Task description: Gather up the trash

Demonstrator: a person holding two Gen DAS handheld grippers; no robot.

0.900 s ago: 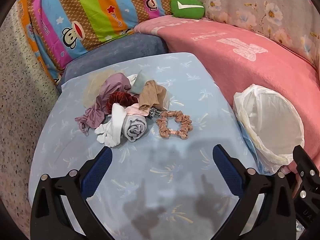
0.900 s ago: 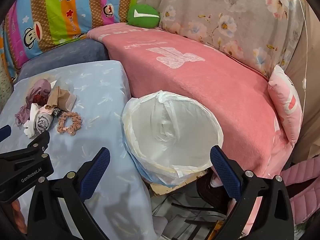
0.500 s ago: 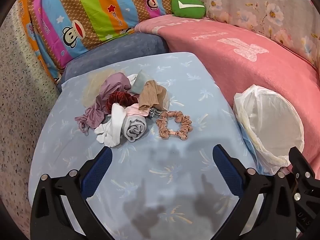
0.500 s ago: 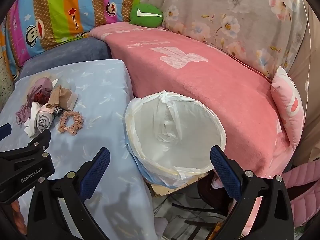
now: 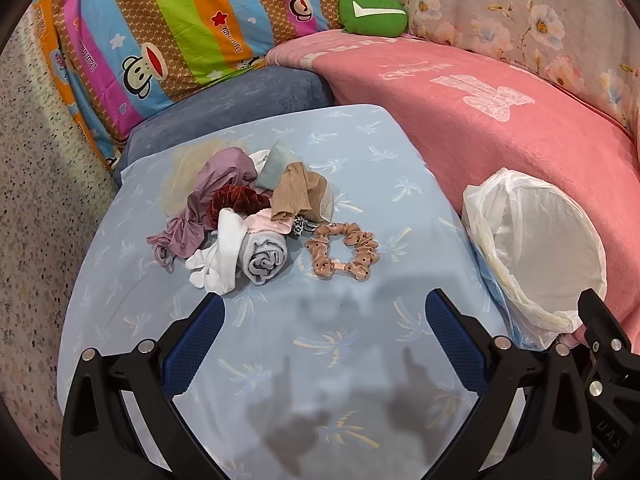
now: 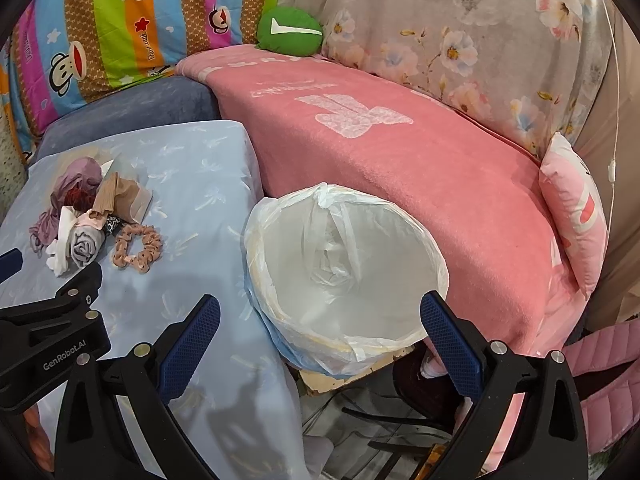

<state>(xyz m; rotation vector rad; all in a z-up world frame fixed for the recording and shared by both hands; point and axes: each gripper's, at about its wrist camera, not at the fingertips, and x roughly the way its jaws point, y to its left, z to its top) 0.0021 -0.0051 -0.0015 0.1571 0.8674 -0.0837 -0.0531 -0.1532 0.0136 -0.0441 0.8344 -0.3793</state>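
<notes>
A heap of cloth scraps (image 5: 236, 216) lies on the light blue sheet (image 5: 360, 152): purple fabric, a dark red scrunchie, a tan stocking, a white sock and a rolled grey sock (image 5: 264, 258). A pink dotted scrunchie (image 5: 342, 250) rests just right of the heap, seen smaller in the right wrist view as the scrunchie (image 6: 138, 248). My left gripper (image 5: 322, 322) hovers open above the sheet, short of the heap, with nothing between its fingers. My right gripper (image 6: 320, 322) is open over the near rim of the white-lined bin (image 6: 348, 264), also empty.
The bin (image 5: 536, 248) stands at the sheet's right edge, against a pink blanket (image 6: 400, 152). A striped monkey-print pillow (image 5: 160, 28), a green cushion (image 5: 372, 12) and a floral cover (image 6: 460, 32) line the back. A pink pillow (image 6: 576, 208) lies far right. Speckled floor (image 5: 32, 200) lies left.
Both views shifted only slightly; the right wrist view has drifted a little so the bin sits further right. Both grippers stayed open and empty.
</notes>
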